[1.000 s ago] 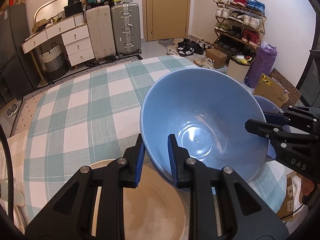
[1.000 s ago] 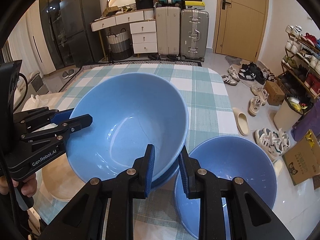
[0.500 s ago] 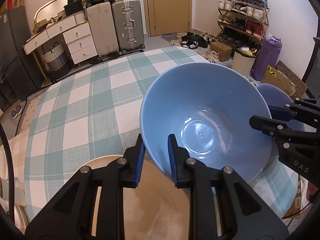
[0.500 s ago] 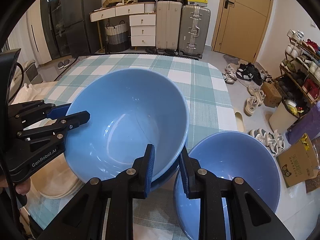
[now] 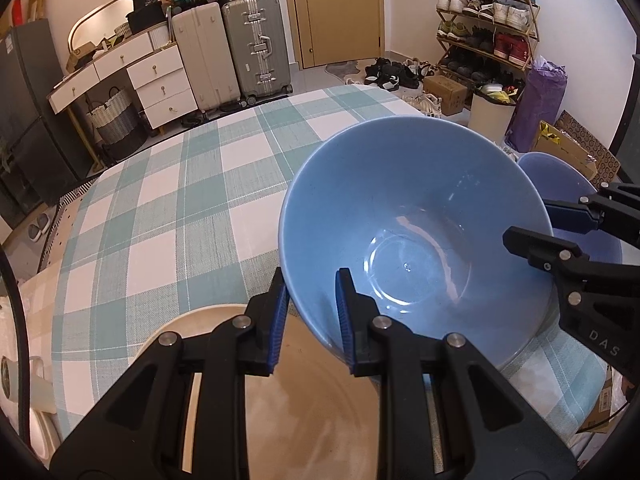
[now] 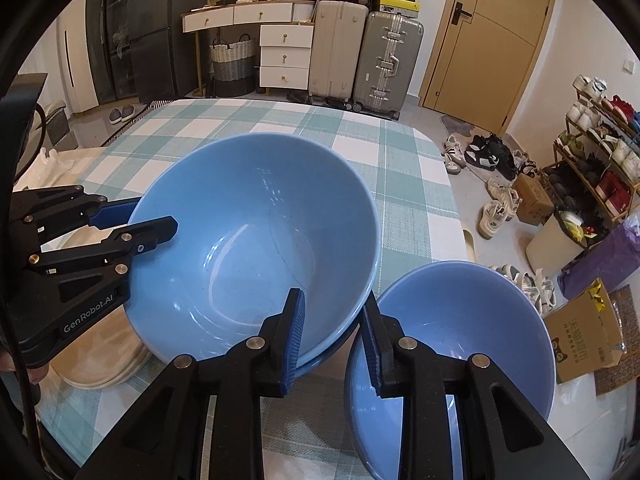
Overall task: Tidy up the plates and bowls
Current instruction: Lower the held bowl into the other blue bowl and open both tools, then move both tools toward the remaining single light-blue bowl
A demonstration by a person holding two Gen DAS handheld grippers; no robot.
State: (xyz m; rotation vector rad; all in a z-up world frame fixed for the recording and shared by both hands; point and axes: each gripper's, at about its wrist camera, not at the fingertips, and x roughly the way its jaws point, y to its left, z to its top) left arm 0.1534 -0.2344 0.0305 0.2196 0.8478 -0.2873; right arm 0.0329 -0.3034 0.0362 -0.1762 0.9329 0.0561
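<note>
Both tools, left (image 5: 310, 316) and right (image 6: 332, 332), clamp the big blue bowl's (image 6: 256, 236) rim; I should lower it level onto the table (image 5: 160, 208).

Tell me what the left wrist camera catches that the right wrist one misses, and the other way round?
Only the left view shows the whole inside of the beige plate under the left gripper. Only the right view shows the small bowl nearly whole, and a second blue rim just under the big bowl, so it sits nested in another. Both views show the big bowl, with the left gripper on one side of its rim and the right gripper on the other, on the checked cloth.
</note>
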